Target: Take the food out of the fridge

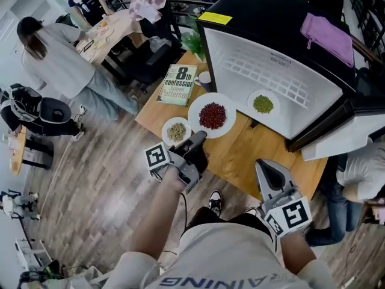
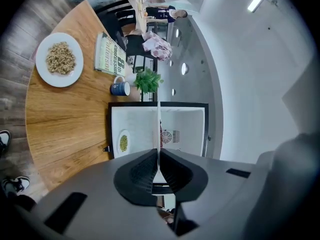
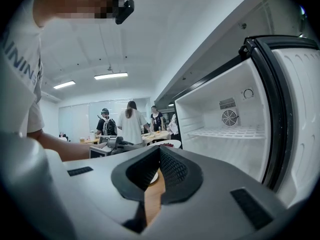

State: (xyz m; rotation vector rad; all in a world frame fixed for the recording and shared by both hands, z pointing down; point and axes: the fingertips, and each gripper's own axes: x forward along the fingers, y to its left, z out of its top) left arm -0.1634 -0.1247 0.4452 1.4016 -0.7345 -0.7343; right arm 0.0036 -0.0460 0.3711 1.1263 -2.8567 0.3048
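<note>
The small fridge (image 1: 283, 77) stands open on the wooden table (image 1: 240, 155), and a white plate of green food (image 1: 263, 104) lies inside it. My left gripper (image 1: 198, 137) is shut on the near rim of a white plate of red beans (image 1: 212, 115), held just outside the fridge mouth. In the left gripper view that rim shows edge-on as a thin white line (image 2: 159, 129) pinched between the jaws (image 2: 159, 151), with the green plate (image 2: 123, 142) beyond. My right gripper (image 1: 267, 172) hangs near the table's front edge, shut and empty (image 3: 160, 149), pointing past the open fridge (image 3: 235, 129).
A small plate of pale grains (image 1: 176, 131) sits just left of the red bean plate. Behind them lie a book (image 1: 178, 84), a mug (image 1: 204, 77) and a plant (image 1: 194, 41). A purple cloth (image 1: 328, 38) lies on the fridge top. People stand at a far table (image 1: 105, 32), another at the right (image 1: 361, 173).
</note>
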